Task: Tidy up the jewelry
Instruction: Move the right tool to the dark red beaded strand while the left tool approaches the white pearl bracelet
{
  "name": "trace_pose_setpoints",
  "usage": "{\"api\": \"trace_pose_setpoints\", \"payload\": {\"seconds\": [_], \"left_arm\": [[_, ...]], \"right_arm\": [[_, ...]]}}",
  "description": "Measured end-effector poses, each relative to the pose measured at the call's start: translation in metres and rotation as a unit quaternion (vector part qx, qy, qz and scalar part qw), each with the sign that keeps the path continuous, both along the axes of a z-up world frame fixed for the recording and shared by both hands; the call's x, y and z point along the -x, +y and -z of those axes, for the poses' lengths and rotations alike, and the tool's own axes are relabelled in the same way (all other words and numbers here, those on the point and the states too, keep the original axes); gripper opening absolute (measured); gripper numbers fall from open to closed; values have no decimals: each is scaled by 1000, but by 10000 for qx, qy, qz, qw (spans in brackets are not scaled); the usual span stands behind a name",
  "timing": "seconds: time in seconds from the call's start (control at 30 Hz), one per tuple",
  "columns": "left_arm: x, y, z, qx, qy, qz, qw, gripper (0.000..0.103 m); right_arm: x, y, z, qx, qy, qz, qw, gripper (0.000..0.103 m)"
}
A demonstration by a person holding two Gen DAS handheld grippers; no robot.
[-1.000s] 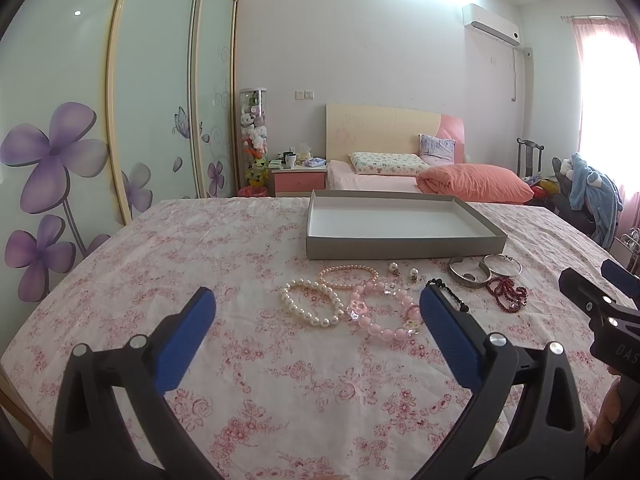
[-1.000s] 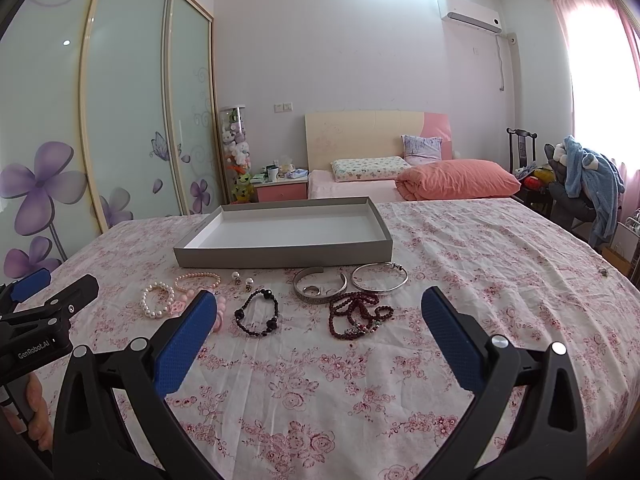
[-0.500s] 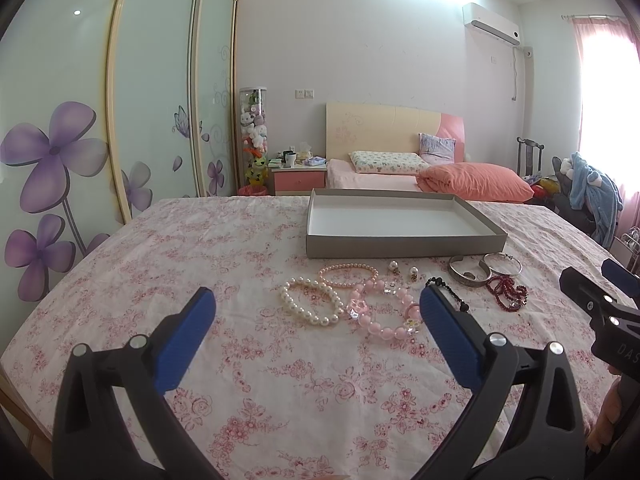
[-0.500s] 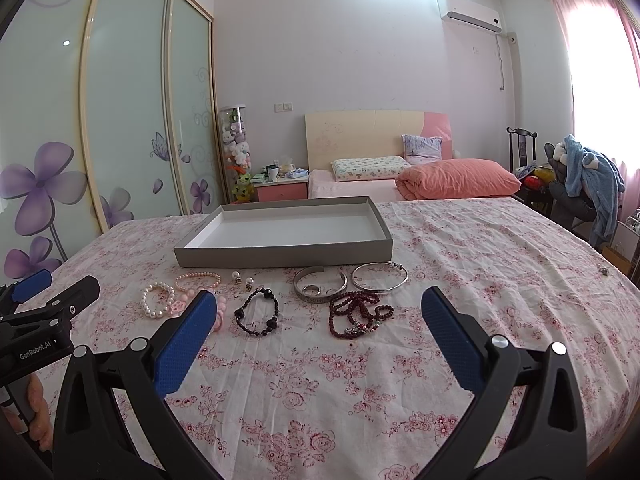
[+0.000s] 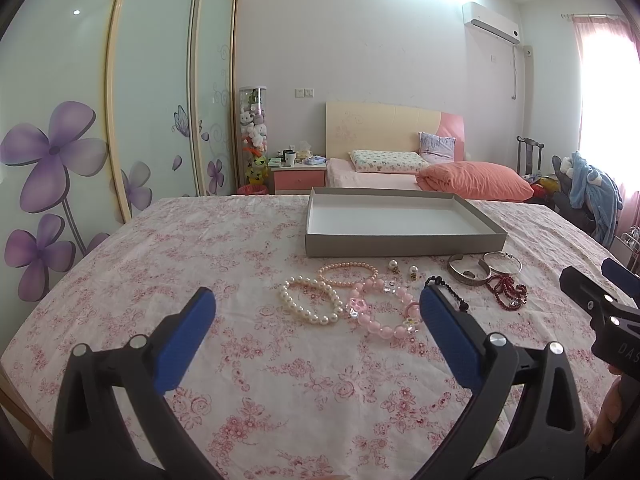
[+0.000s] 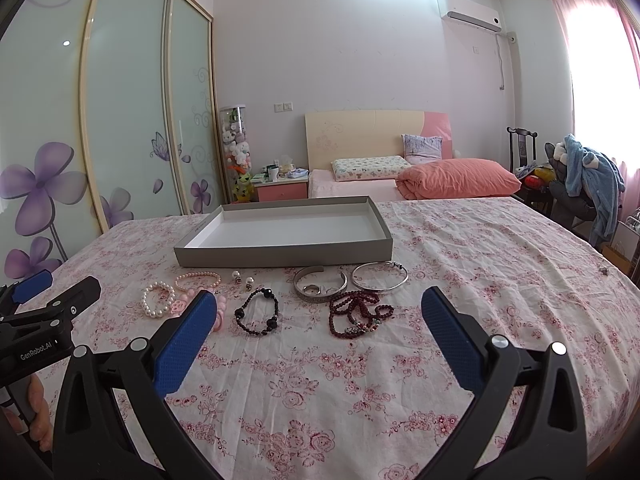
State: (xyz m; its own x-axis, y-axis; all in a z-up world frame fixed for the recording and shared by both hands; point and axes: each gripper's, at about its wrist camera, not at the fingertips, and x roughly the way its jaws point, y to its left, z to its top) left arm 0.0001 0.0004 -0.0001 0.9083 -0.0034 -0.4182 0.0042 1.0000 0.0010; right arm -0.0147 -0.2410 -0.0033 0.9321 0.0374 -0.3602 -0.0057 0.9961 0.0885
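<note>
Nothing has moved; grey tray (image 6: pixel 280 257) holds no jewelry.

1. Left hand-held gripper (image 5: pixel 316 300): jaws spread wide, blue pads facing each other, nothing between them; held above the floral-cloth surface (image 5: pixel 192 248).
2. Grey shallow box (image 5: pixel 404 246): white interior, sits on the surface beyond the jewelry.
3. White pearl bracelet (image 5: pixel 312 300) lies flat; salmon bead bracelet (image 5: pixel 348 272) just behind it; pink charm bracelet (image 5: pixel 380 312) beside both, possibly overlapping.
4. Two pearl earrings (image 5: pixel 403 270) near the box front.
5. Black bead bracelet (image 5: pixel 446 288): partly hidden by the right pad.
6. Silver cuff (image 5: pixel 468 274), silver bangle (image 5: pixel 502 266) and dark red bead strand (image 5: pixel 508 296) clustered together.
7. Right hand-held gripper (image 5: pixel 600 292) at the frame's right edge; jaw state unclear.
</note>
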Motion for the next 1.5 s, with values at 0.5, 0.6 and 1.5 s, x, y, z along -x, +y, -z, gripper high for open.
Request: {"api": "trace_pose_setpoints", "payload": {"seconds": [0.5,0.6,1.5], "left_arm": [[0,0,0,-5,9,-1,10000,99],[-1,0,0,1,19,-2,10000,99],[-38,10,30,212,1245,180,9918,99]], "right_arm": [[0,0,0,-10,10,-5,10000,101],[-1,0,0,-6,12,-9,10000,101],[-49,-23,24,-526,1230,11,9910,101]]}}
